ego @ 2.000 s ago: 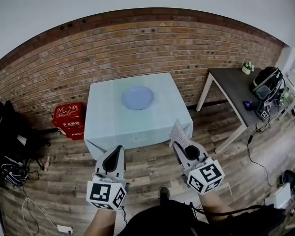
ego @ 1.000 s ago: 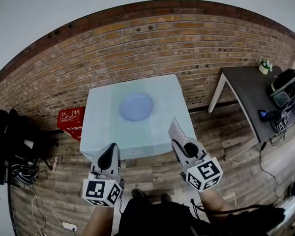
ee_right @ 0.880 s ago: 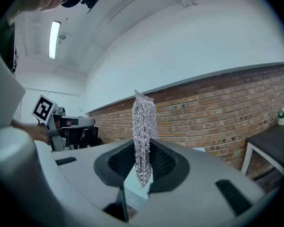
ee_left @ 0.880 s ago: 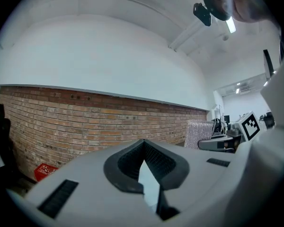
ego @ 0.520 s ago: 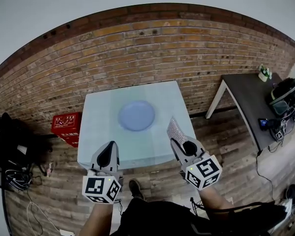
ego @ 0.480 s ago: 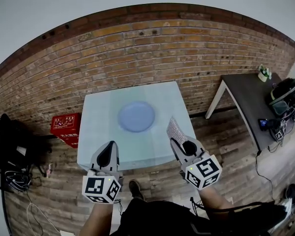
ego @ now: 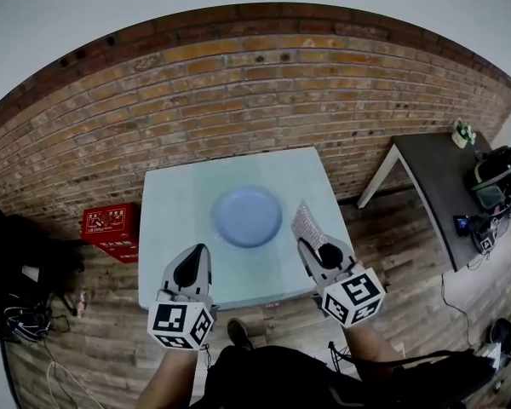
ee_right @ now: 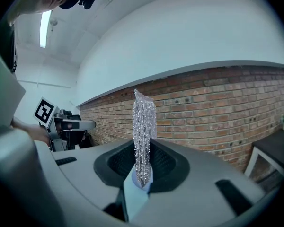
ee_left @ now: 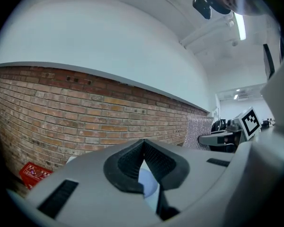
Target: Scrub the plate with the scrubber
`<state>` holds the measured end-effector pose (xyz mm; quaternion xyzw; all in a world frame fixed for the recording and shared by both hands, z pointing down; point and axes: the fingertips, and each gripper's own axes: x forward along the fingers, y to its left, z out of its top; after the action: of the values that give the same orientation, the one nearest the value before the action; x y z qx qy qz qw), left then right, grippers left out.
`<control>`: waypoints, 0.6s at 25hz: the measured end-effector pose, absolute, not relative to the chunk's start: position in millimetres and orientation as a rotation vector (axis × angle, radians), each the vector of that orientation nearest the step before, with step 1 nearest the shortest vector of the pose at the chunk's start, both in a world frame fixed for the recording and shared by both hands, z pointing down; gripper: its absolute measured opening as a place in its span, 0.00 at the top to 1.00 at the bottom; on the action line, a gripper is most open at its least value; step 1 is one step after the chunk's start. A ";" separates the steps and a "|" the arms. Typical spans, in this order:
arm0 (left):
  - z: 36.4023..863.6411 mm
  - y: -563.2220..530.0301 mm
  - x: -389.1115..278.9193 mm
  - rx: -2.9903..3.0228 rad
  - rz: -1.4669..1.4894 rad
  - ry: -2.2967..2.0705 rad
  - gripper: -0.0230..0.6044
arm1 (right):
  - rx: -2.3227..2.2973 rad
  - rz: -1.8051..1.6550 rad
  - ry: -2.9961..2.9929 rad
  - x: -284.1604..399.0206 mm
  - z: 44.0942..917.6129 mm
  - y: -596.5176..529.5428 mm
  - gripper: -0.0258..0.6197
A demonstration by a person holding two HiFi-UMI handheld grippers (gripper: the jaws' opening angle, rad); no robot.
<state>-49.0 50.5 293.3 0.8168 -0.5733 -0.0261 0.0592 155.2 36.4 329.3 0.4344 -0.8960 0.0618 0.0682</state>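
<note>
Head view showed the plate, round, smooth and pale blue, lying flat about the middle of a square table. A pale blue-green cloth covered the table and hung over its edges, and bare cloth ringed the plate on every side.

The scrubber was a thin, flat sheet of glittering silver mesh. It stood upright out of the right gripper, just right of the plate's rim and apart from it. In the right gripper view the 2 dark ribbed pads were clenched on the lower end of the scrubber, which rose straight above the right gripper.

The left gripper hung over the table's near left part, short of the plate. In the left gripper view the pads of the left gripper met at their tips with nothing held between them, and a sliver of the plate showed through the narrow gap below.

The table's far edge stood close to a rough brick wall. A red crate sat on the floor at the table's left. To the right, a strip of plank floor separated it from a dark side table.
</note>
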 end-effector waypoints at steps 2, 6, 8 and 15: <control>298.2 35.1 -56.9 2.475 -0.062 -1.720 0.95 | 1.315 0.197 -2.682 146.0 333.2 21.9 0.84; 306.7 8.1 -72.5 2.486 -0.047 -1.684 0.95 | 1.337 0.221 -2.645 127.4 341.3 -4.9 0.84; 313.3 -4.9 -82.2 2.490 -0.033 -1.664 0.95 | 1.341 0.225 -2.633 117.0 347.6 -17.0 0.84; 342.5 -55.3 -103.4 2.483 0.016 -1.577 0.95 | 1.363 0.241 -2.579 89.0 360.4 -64.4 0.84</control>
<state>-103.4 -55.3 342.5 0.8399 -0.5335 0.0054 0.0997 89.0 -64.4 360.4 0.4629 -0.8761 0.0818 0.1070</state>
